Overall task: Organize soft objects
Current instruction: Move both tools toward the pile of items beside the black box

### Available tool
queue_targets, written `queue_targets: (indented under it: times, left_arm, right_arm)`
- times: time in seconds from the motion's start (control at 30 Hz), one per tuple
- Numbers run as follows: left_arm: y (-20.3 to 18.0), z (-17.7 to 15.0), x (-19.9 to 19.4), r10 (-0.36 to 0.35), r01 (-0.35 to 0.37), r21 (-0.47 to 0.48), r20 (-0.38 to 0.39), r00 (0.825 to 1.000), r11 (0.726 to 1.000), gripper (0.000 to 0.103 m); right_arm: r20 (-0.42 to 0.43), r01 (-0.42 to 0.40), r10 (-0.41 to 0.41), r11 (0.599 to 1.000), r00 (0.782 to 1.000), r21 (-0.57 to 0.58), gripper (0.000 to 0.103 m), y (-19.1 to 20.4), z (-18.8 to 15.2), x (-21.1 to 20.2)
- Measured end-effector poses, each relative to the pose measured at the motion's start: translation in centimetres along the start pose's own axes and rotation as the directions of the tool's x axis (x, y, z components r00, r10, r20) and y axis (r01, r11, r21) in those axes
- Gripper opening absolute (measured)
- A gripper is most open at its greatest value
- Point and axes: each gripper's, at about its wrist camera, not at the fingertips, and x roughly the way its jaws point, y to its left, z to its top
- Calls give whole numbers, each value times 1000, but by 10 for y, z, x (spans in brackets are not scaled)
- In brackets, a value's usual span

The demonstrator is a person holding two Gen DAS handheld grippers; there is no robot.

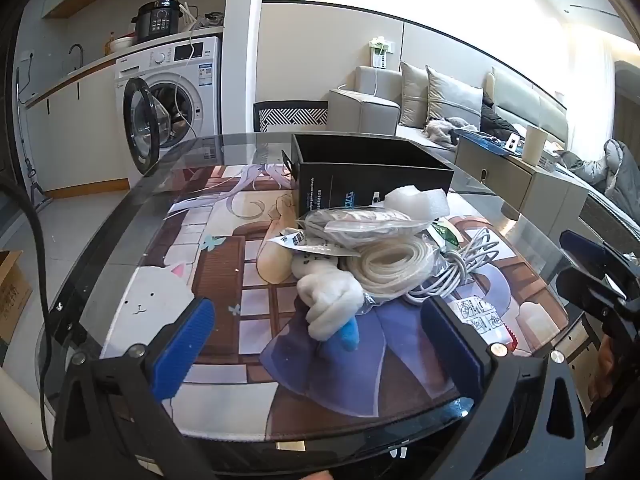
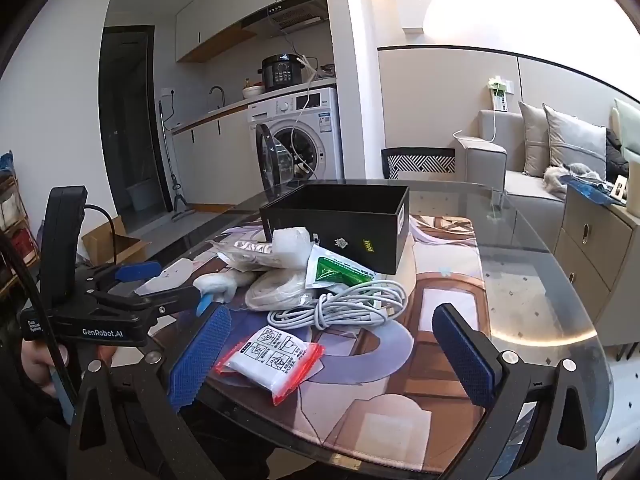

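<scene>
Both grippers spread wide, nothing btwn jaws: left gripper (image 1: pixel 318 344) hovers w/ the white fuzzy plush toy w/ blue tip (image 1: pixel 332 306) just ahead of its pads; right gripper (image 2: pixel 330 352) frames the flat white plastic sachet w/ red edges (image 2: pixel 272 360).

Landmark: open black cardboard box (image 2: pixel 340 220), far side of the pile.

Nearest it: crinkly white foam wrap (image 2: pixel 290 250) and a clear bag, touching its front wall. Mid-pile: coil of translucent tubing (image 1: pixel 394 260), bundled white cable (image 2: pixel 344 304).

Likely step: pick plush first. Pinch the thick middle, not the limp tip; lift clear so the tubing doesn't drag.
</scene>
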Motion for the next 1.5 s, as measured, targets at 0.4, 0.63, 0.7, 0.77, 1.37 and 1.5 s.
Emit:
queue_targets:
  times: [0.4,0.63,0.7,0.77,1.37,1.5]
  left_arm:
    - [9,-1,-9,-20,21,-32,30,999,999,103]
    - [2,2,-6,-6,6,-16,45,999,1000,103]
    - [2,2,-7,-6,7,-16,51,999,1000,103]
    - [2,2,-8,-6,7,-18,55,998,1000,103]
    - [2,3,-11,-1,3,-20,106,994,1000,103]
    - [2,2,-10,1,1,-17,111,994,1000,103]
  right_arm:
    - [2,5,-5,999,1000,-34,103,7,-4,1]
    - [-1,-1,1,999,1000,-34,103,6,-1,2]
    - [-2,0,0,999,1000,-35,103,7,-1,1]
    - [-2,-1,0,999,1000,-35,103,7,-1,1]
    - [-5,-2,2,999,1000,-39,103,9,-2,4]
    - [-5,-3,3,999,1000,-41,103,9,-2,5]
